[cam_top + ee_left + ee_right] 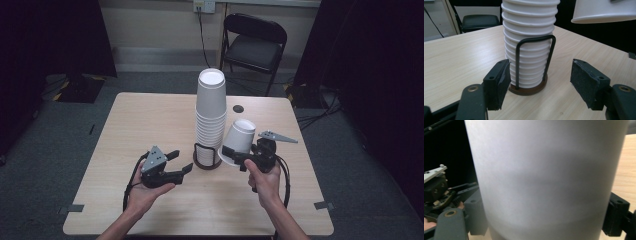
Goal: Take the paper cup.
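One tall stack of ribbed white foam cups is standing in a black wire holder at mid-bench. The right hand-held gripper is clamping one smooth single cup, tilted, just beside the stack. The left hand-held gripper is gaping empty, facing the holder.

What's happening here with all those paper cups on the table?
A person sits at a wooden table with a two-jaw gripper in each hand. The right gripper is clamped on a single white cup, held upside down and tilted, off the table beside the cup stack. That tall stack of upside-down white cups stands in a wire holder on a round brown base. The left gripper holds nothing; its jaws are open and point at the foot of the stack.
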Demonstrator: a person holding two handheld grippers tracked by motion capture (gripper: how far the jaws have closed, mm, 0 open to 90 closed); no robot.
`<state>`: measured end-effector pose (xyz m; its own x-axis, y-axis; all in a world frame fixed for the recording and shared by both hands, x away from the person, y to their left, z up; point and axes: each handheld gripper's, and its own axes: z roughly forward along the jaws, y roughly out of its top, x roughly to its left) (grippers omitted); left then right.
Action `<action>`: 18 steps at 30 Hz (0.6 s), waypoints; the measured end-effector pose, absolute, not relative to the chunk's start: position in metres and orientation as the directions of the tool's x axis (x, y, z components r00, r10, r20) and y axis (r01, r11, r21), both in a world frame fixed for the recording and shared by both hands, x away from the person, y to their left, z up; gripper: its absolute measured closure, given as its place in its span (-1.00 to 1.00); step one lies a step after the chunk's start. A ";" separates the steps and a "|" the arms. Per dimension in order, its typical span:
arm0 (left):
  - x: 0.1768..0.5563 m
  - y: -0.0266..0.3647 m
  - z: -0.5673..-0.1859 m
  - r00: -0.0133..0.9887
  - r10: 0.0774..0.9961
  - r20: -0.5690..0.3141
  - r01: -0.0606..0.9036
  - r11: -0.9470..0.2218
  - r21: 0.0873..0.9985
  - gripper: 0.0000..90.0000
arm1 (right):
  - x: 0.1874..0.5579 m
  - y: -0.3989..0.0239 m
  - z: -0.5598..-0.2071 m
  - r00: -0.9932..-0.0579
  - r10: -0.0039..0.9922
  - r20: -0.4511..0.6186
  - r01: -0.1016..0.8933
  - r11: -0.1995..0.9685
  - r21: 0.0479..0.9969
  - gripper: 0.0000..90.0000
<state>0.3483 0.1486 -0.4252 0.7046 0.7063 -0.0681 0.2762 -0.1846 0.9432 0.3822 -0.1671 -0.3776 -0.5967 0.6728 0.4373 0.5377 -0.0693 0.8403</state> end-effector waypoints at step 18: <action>0.330 0.141 -0.437 0.748 0.661 -0.055 0.254 -0.208 0.944 -0.18 | 0.364 -0.165 -0.418 -0.535 0.601 0.594 0.637 -0.175 0.750 -0.64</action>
<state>0.3295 0.1409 -0.4366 0.7480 0.6613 -0.0553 0.2540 -0.2084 0.9445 0.3638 -0.1646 -0.4184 -0.5346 0.6011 0.5940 0.6375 -0.1746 0.7504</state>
